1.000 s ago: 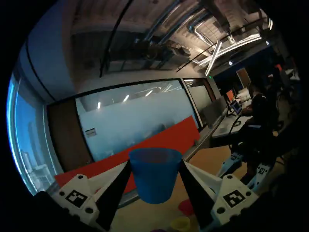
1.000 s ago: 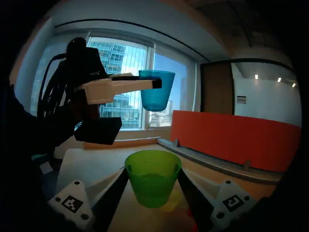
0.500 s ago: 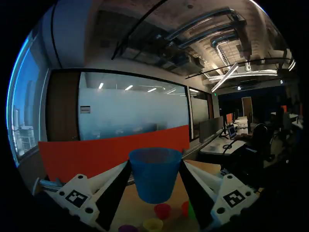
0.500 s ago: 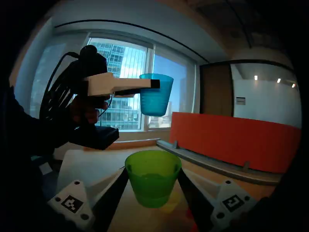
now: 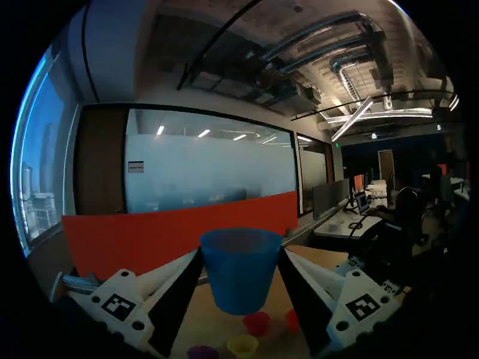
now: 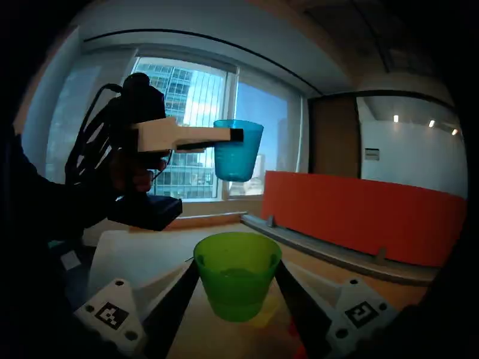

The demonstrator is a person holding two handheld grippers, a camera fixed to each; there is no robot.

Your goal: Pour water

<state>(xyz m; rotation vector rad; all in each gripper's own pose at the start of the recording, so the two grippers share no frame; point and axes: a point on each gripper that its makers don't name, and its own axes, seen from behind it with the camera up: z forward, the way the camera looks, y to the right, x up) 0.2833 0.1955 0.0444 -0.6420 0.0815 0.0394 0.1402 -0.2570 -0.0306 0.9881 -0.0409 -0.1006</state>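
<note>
A tan wooden table (image 6: 197,335) runs to an orange partition (image 6: 371,209) standing along its far edge. A white sheet (image 6: 138,251) lies toward the window-side edge. Behind it a tall window (image 6: 179,149) shows towers; a frosted glass wall (image 5: 209,173) adjoins it, under bare ceiling pipes (image 5: 317,42) and strip lights (image 5: 353,116). A small sign (image 5: 135,167) on the glass is too small to read. The fingers carry square black-and-white markers (image 5: 118,306).

The left gripper (image 5: 240,263), held in a hand (image 6: 135,173), is closed partway with both fingers pressing on a blue cup (image 5: 240,281), roughly upright and raised well above the table. The right gripper (image 6: 238,281) clamps a green cup (image 6: 238,263) lower down, a darker level showing partway up its wall. 4 small cups (image 5: 257,322) stand on the table below the blue cup.
</note>
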